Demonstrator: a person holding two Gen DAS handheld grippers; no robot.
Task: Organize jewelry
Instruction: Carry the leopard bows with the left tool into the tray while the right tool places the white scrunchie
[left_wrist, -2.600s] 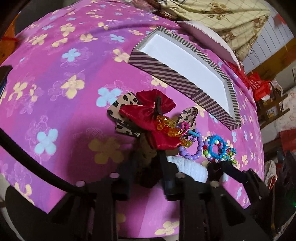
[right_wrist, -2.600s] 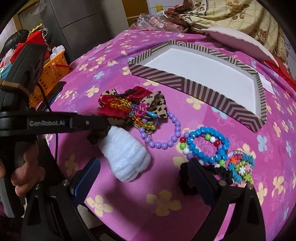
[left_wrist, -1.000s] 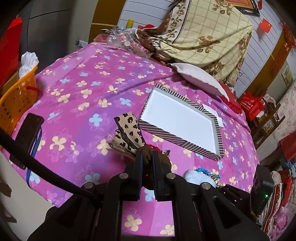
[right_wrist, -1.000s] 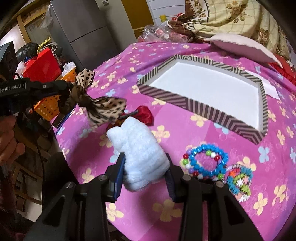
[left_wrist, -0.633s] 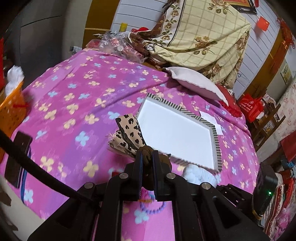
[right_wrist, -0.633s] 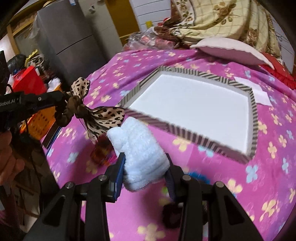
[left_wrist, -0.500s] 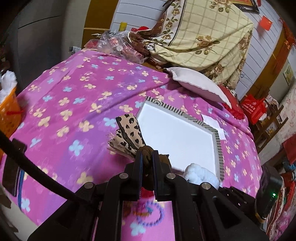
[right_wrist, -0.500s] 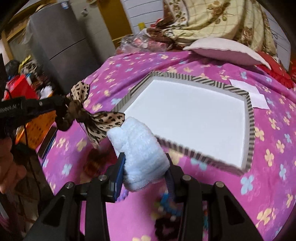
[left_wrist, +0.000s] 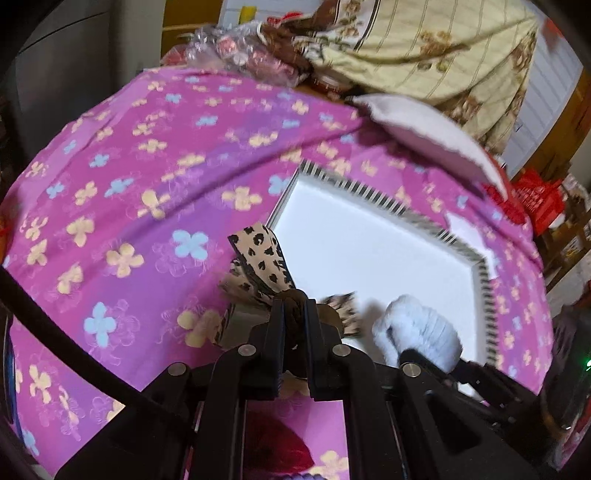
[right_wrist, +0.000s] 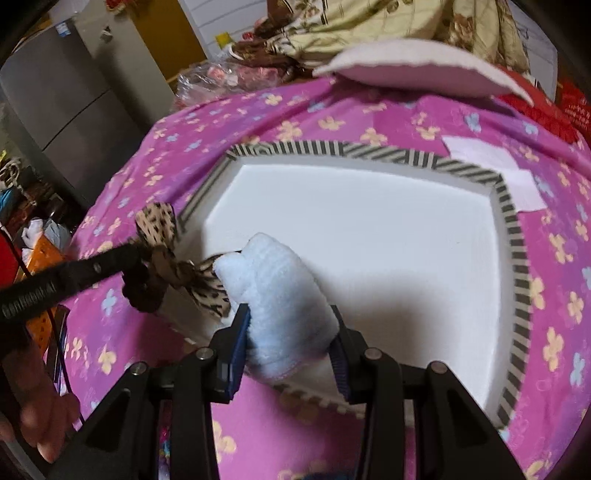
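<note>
My left gripper (left_wrist: 294, 321) is shut on the brown knot of a leopard-print bow (left_wrist: 258, 262) and holds it in the air at the near left edge of the striped box (left_wrist: 484, 295). The bow also shows in the right wrist view (right_wrist: 173, 266), next to the left gripper's fingers (right_wrist: 110, 264). My right gripper (right_wrist: 290, 336) is shut on a fluffy white scrunchie (right_wrist: 277, 291) and holds it over the box's near edge (right_wrist: 515, 251). The scrunchie also shows in the left wrist view (left_wrist: 417, 332). The box's white inside holds nothing.
The box lies on a pink flowered cloth (left_wrist: 129, 177). A red bow (left_wrist: 273, 450) lies on the cloth below my left gripper. A white cushion (right_wrist: 417, 66) and a yellow blanket (left_wrist: 424, 48) lie beyond the box. A white paper slip (right_wrist: 491, 166) lies right of it.
Both grippers have lifted their items off the cloth and moved forward to the box's near edge. The beaded bracelets and the red bow stayed behind on the cloth.
</note>
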